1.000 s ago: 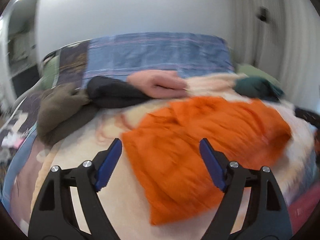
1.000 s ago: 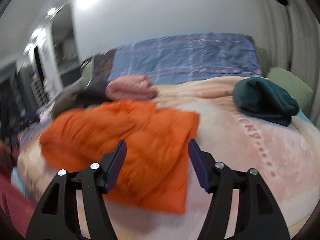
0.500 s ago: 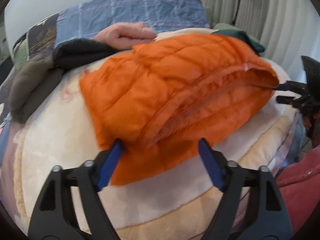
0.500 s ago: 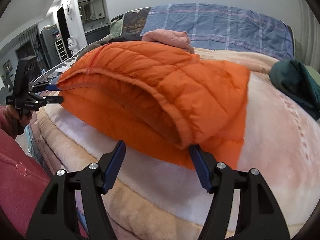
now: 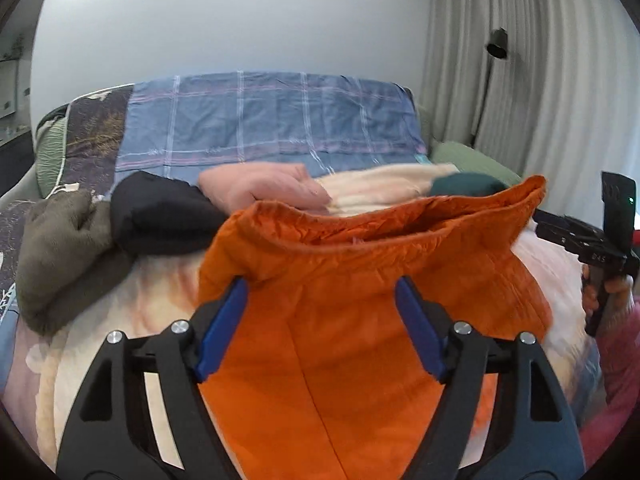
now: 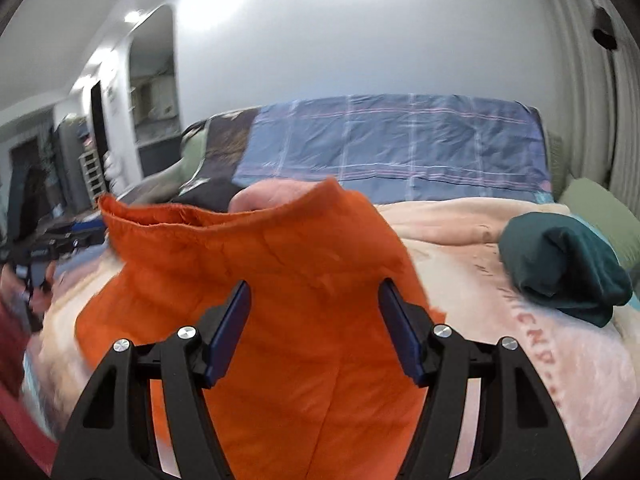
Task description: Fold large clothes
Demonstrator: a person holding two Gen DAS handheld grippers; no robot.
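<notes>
A puffy orange jacket (image 5: 360, 280) is raised off the cream blanket (image 5: 160, 288), its upper edge standing up like a wall across the bed. My left gripper (image 5: 320, 292) has a thick bunch of that fabric filling the gap between its blue pads, which press on it while the jaws are opening. In the right wrist view the jacket (image 6: 260, 260) also fills my right gripper (image 6: 314, 286), whose pads press on it. The right gripper (image 5: 576, 240) shows at the jacket's far right end; the left gripper (image 6: 48, 248) is a blur at the left.
Folded garments lie toward the head of the bed: dark green (image 6: 560, 264), pink (image 5: 260, 188), black (image 5: 160, 216), olive-brown (image 5: 60, 248). A blue plaid cover (image 5: 260, 120) lies behind them. Curtains (image 5: 520, 80) hang at right. A red sleeve (image 5: 612, 360) is at the bed's near edge.
Half a second ago the folded jacket lay on the bed in front of both open grippers. Now each has a bunch of it between its pads and the jacket is lifted.
</notes>
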